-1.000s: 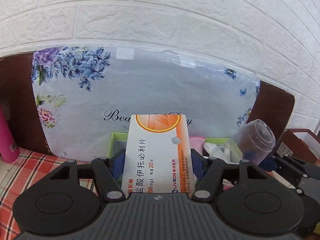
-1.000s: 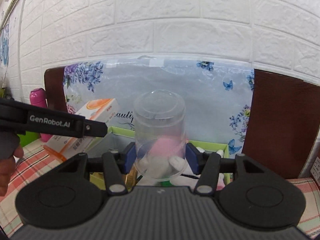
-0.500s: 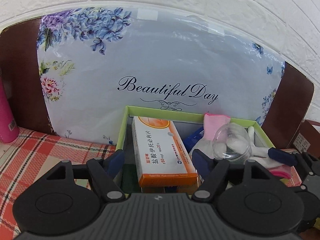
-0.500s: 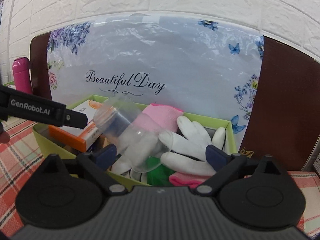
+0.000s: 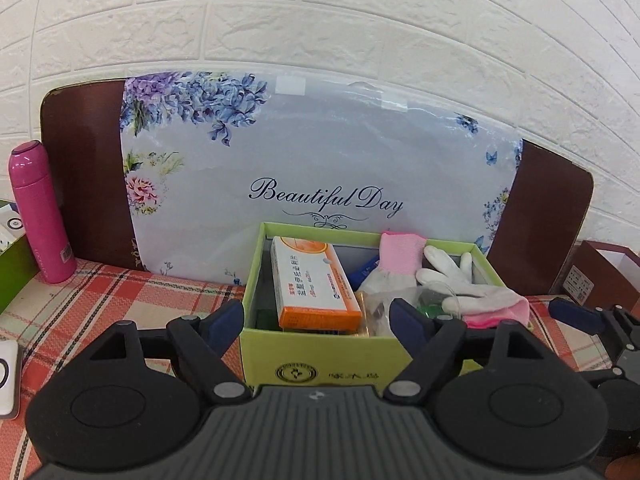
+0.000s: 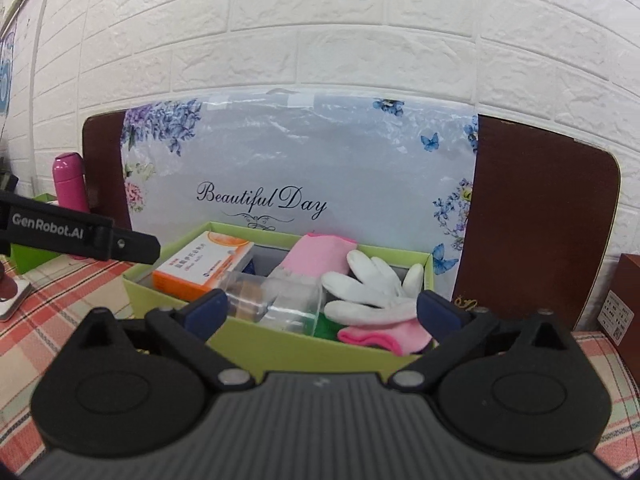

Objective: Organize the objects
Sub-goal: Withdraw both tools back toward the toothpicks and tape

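Note:
A green box [image 5: 308, 360] stands on the checked tablecloth; it also shows in the right wrist view [image 6: 280, 344]. In it lie an orange and white medicine box [image 5: 312, 284] [image 6: 204, 268], a clear plastic cup [image 6: 272, 296] [image 5: 400, 300] on its side, and white and pink gloves [image 5: 472, 292] [image 6: 368, 292]. My left gripper [image 5: 318, 320] is open and empty just in front of the box. My right gripper [image 6: 320, 308] is open and empty at the box's front wall.
A floral "Beautiful Day" panel [image 5: 320, 168] and a brown board [image 6: 540, 216] lean on the white brick wall behind. A pink bottle [image 5: 38, 212] stands at the left. A dark red box [image 5: 600, 276] is at the right. A white device [image 5: 8, 380] lies at the left edge.
Both grippers opened and let go: the medicine box and the clear cup dropped into the green box. Both grippers then pulled back from it.

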Tool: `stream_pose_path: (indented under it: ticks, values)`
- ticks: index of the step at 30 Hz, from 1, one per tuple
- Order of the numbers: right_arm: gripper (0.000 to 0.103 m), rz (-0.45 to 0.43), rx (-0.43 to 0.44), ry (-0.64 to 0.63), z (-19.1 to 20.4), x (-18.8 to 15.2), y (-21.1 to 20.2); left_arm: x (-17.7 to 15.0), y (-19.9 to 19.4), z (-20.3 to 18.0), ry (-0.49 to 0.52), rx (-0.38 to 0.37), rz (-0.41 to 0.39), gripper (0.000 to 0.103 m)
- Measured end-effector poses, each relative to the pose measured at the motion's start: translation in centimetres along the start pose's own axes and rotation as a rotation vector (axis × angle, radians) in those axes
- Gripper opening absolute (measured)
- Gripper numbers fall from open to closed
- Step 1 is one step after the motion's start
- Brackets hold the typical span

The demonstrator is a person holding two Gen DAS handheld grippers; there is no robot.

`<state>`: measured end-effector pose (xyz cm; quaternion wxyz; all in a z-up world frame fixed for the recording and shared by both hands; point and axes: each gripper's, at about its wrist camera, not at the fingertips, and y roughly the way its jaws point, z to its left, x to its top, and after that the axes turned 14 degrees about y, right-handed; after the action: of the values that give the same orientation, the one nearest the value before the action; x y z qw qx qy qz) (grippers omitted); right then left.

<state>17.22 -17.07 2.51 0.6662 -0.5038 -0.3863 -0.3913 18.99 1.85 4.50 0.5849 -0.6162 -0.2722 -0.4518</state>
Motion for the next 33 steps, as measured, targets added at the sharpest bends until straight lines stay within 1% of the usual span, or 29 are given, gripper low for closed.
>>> stream_pose_path:
  ticks: [5,8,13,17,20,27,33]
  values:
    - [0.103,0.025,0.013,0.006,0.2,-2.2,-3.2,-2.3,-2.8,-1.8,0.042,0.028,0.043,0.085]
    - [0.103,0.046,0.004,0.015,0.2,-3.7,-4.7,-4.2,-4.0,-2.4,0.037,0.054,0.072,0.086]
    - [0.103,0.097,0.004,0.071,-0.5,-5.8,-6.4,-6.6,-4.9,-2.6,0.008,0.037,0.133,0.086]
    - [0.103,0.121,-0.009,0.099,-0.9,-7.1,-7.2,-8.0,-5.4,-2.9,0.000,0.035,0.166,0.086]
    - [0.103,0.138,-0.012,0.120,-1.1,-7.7,-7.6,-8.7,-5.5,-3.0,-0.008,0.033,0.186,0.086]
    - [0.103,0.170,-0.019,0.143,-1.4,-8.8,-8.0,-9.5,-5.5,-2.8,-0.006,0.028,0.197,0.086]
    - [0.103,0.206,-0.042,0.144,-1.1,-9.8,-8.3,-10.4,-4.5,-2.3,-0.009,-0.001,0.203,0.086]
